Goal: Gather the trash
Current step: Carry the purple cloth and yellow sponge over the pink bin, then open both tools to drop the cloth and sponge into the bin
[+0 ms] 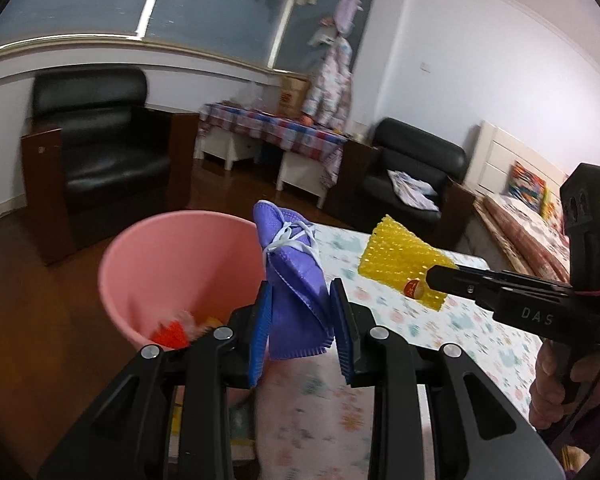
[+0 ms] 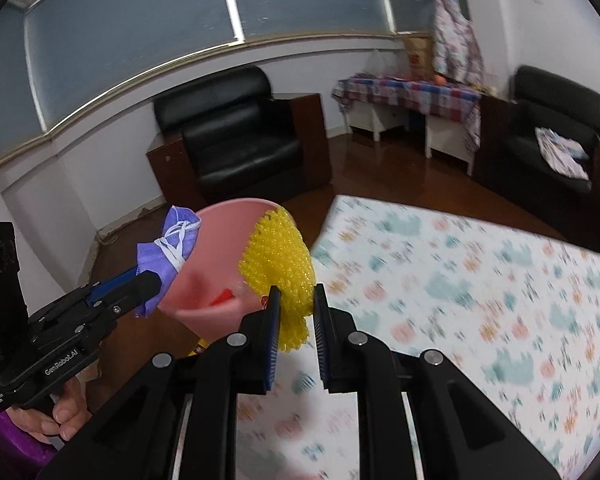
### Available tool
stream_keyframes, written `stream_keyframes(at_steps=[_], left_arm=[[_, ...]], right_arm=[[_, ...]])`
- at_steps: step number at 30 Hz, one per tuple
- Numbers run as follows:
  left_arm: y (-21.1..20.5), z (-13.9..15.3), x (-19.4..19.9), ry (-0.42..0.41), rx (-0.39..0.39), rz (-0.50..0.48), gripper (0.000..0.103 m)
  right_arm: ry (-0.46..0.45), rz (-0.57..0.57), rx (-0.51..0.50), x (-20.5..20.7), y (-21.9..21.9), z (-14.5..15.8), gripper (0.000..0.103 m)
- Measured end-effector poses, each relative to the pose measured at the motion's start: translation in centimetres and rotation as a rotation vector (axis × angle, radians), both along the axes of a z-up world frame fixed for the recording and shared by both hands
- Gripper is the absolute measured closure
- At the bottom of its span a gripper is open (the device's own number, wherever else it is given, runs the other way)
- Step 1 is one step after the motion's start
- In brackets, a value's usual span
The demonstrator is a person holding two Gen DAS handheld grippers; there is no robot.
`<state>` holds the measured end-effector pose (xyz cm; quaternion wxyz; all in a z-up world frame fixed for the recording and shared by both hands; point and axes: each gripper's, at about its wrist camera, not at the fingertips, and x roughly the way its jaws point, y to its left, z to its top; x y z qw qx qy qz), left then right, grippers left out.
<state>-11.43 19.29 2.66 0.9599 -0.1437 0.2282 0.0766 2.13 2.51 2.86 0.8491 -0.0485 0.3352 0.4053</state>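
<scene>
Some trash already lies in the pink bin [image 1: 172, 264]. Left tongs [image 1: 300, 320] grip a purple mask [image 1: 296, 280], right tongs [image 2: 297, 320] pinch yellow wrap [image 2: 278, 256], both near the bin, not yet dropped.

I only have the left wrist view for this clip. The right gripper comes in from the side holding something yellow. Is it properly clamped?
Observer: Yes. In the right wrist view the yellow bubble wrap sits pinched between the right gripper pads, bulging above them.
Operator: How does my purple mask look from there?
Observer: The purple face mask sticks out past the left gripper tips, white ear loops bunched on top.
Operator: Where is the bin relative to both?
Observer: The pink bin lies between them in that view, something red showing inside.
</scene>
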Motion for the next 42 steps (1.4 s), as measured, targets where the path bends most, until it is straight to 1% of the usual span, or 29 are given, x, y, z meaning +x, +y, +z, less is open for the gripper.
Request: stream_keyframes(at_steps=[3,6,9,12,19,23,24,26,27,28,30,34,35,37,42], left_arm=[[2.1,0.2,-0.4,-0.006,0.002,0.055,0.074],[3.9,0.0,-0.4,0.003,-0.024,0.092,0.074],[5.6,-0.5,-0.1,0.013,-0.061,0.12,0.074],[6.7,-1.2,0.5,0.036,-0.075,0.143,0.074],[8.3,-2.5,2.3,0.086,-0.104,0.17,0.073],[8.8,-3.0,2.7,0.102,-0.1,0.188,0.072],[8.9,-3.2,2.6,0.104,-0.105,0.189,0.07],[9.1,-3.4,2.5,0.105,-0.116,0.198,0.069],[9.2,-3.5,2.5,0.112,-0.116,0.205,0.068],[9.3,-3.6,2.4,0.116,-0.114,0.207,0.068],[9.3,-3.8,2.4,0.126,-0.114,0.216,0.068],[9.5,-3.9,2.4,0.14,-0.126,0.224,0.068],[9.4,-3.9,2.5,0.144,-0.124,0.226,0.068],[9.2,-3.8,2.5,0.148,-0.122,0.223,0.068],[8.4,-3.3,2.3,0.149,-0.119,0.218,0.067]], right_arm=[[-0.021,0.042,-0.012,-0.1,2.8,0.5,0.088],[-0.026,0.07,-0.022,0.0,5.8,0.5,0.088],[-0.031,0.078,-0.047,0.3,8.4,-0.1,0.088],[-0.022,0.08,-0.076,0.6,10.6,-1.0,0.087],[-0.002,0.075,-0.13,1.5,13.6,-3.1,0.087],[0.015,0.077,-0.14,1.8,14.4,-4.2,0.086],[0.019,0.078,-0.14,1.9,14.5,-4.4,0.084],[0.03,0.078,-0.139,2.1,14.6,-4.7,0.077],[0.032,0.075,-0.138,2.2,14.6,-4.8,0.068],[0.037,0.073,-0.135,2.2,14.5,-4.9,0.062],[0.042,0.071,-0.12,2.4,14.3,-5.0,0.059],[0.036,0.072,-0.114,2.4,14.0,-5.0,0.057],[0.037,0.071,-0.11,2.4,13.8,-5.0,0.056],[0.041,0.066,-0.1,2.4,13.4,-4.9,0.049],[0.036,0.069,-0.073,1.5,11.7,-4.6,0.044]])
